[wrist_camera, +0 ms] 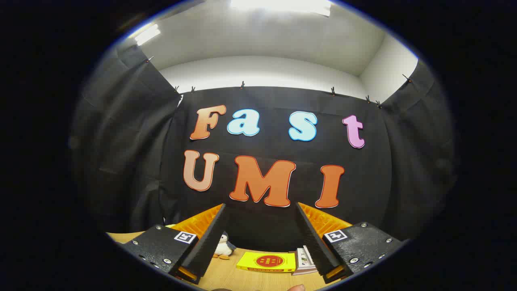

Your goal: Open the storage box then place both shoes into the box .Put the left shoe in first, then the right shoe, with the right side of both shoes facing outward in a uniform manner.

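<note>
Beyond spread fingers (210, 238), flat (perhaps cardboard) box (266, 262)

Wood-grain table (226, 277), matt; glossy book (266, 262); plush penguin (223, 246); tongs (260, 238) apart, ridged fingers (210, 238).

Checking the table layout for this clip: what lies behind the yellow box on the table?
Just past the yellow box, the black cloth wall hangs down to the wooden table. A stack of booklets lies beside it, partly hidden by a finger. The gripper is open, holding nothing.
</note>
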`<state>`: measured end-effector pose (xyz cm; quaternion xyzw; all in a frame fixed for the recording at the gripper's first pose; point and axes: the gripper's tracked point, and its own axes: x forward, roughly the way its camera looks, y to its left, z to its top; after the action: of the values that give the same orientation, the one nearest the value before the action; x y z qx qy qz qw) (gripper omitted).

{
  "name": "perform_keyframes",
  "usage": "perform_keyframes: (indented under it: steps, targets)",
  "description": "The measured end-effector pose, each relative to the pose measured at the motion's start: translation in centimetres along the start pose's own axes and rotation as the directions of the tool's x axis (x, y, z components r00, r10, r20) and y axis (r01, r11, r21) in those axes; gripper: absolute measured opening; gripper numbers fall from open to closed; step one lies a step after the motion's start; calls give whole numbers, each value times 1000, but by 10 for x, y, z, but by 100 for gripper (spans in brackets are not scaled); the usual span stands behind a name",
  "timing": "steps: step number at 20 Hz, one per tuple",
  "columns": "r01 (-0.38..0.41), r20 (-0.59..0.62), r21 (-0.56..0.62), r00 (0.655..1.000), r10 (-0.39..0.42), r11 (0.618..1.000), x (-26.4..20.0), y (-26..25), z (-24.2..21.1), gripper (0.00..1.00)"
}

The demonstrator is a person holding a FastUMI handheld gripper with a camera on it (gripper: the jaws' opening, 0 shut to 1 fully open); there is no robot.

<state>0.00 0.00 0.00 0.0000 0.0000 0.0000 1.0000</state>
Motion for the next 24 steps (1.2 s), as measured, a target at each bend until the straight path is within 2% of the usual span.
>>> perform_keyframes:
  steps: [4, 7, 17, 21, 24]
  targets:
    - [19, 10, -17, 1000, -19, 1000, -1, -5, -2, 99]
    - [61, -10, -2, 998, -61, 998, -5, -11, -9, 99]
    - [248, -59, -6, 967, -248, 969, -39, -15, -24, 99]
    - [200, -61, -19, 978, -201, 980, -30, -5, -21, 99]
    - [157, -87, 20, 984, -155, 987, -21, 1, -28, 99]
